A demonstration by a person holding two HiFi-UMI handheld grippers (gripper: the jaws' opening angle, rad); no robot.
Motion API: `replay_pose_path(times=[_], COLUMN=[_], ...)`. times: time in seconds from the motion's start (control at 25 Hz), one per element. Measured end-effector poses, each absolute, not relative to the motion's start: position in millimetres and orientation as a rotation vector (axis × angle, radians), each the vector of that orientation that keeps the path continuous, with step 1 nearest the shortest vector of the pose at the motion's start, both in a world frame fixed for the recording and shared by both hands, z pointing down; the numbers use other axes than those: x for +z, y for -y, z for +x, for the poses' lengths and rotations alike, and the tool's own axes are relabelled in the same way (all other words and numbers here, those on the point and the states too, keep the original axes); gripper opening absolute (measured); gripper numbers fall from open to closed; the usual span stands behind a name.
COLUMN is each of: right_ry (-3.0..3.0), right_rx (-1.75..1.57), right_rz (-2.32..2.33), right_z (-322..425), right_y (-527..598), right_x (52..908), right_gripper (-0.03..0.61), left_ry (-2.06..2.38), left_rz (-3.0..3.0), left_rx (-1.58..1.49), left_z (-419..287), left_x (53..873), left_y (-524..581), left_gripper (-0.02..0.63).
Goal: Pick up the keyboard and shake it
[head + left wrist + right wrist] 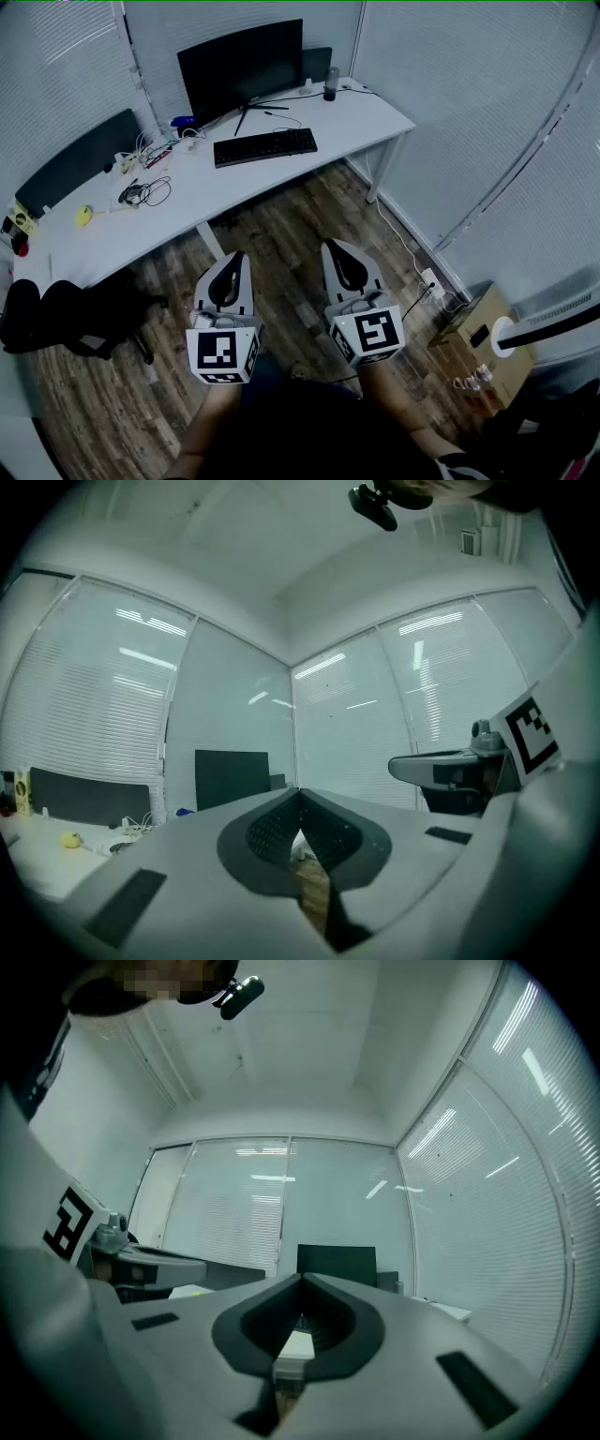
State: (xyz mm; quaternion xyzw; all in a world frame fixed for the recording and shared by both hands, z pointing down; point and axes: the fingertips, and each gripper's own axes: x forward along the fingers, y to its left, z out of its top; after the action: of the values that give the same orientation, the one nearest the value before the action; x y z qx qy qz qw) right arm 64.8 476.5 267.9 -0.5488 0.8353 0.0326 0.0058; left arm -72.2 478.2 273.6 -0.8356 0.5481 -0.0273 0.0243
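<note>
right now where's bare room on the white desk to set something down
Bare: the white desk's right end, between the flat black keyboard and the corner; also the strip along its front edge. Crowded: tangled black cables and small yellow object left of the black monitor.

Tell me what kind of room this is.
Probably an office: a long white desk holds a black flat monitor and a black rectangular keyboard, and a black office chair stands beside it.

White desk (349,120) bears keyboard (265,147), monitor (241,66), cables (146,192)
</note>
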Motion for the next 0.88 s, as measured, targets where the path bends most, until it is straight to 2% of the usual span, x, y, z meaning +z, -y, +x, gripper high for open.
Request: replay_pose_path(times=[0.4, 0.44, 0.48, 0.52, 0.6, 0.88], right_ry=[-2.627, -2.621, -2.615, -2.609, -2.606, -2.621], right_rx=[0.083, 0.083, 0.077, 0.066, 0.048, 0.042], right_rz=[-1.704, -1.717, -1.729, -1.740, -1.763, -1.808], right_z=[56.3, 57.0, 58.1, 59.7, 62.2, 47.9], right_y=[-443.0, -432.7, -421.3, -408.9, -380.9, -257.7], right_x=[287.1, 289.5, 292.4, 295.9, 303.0, 323.5], right_gripper=[0.032, 0.036, 0.047, 0.075, 0.123, 0.135], left_ry=[-1.702, -1.703, -1.703, -1.704, -1.708, -1.722], left_rz=[-2.634, -2.641, -2.648, -2.654, -2.662, -2.663], left_rx=[-0.035, -0.027, -0.023, -0.022, -0.024, -0.038], left_z=[-91.8, -95.4, -98.3, -100.8, -106.1, -141.8], left_x=[297.6, 300.4, 303.2, 306.0, 311.0, 326.2], left_y=[-442.2, -431.1, -418.9, -406.1, -378.8, -256.3], left_gripper=[0.031, 0.064, 0.151, 0.179, 0.183, 0.195])
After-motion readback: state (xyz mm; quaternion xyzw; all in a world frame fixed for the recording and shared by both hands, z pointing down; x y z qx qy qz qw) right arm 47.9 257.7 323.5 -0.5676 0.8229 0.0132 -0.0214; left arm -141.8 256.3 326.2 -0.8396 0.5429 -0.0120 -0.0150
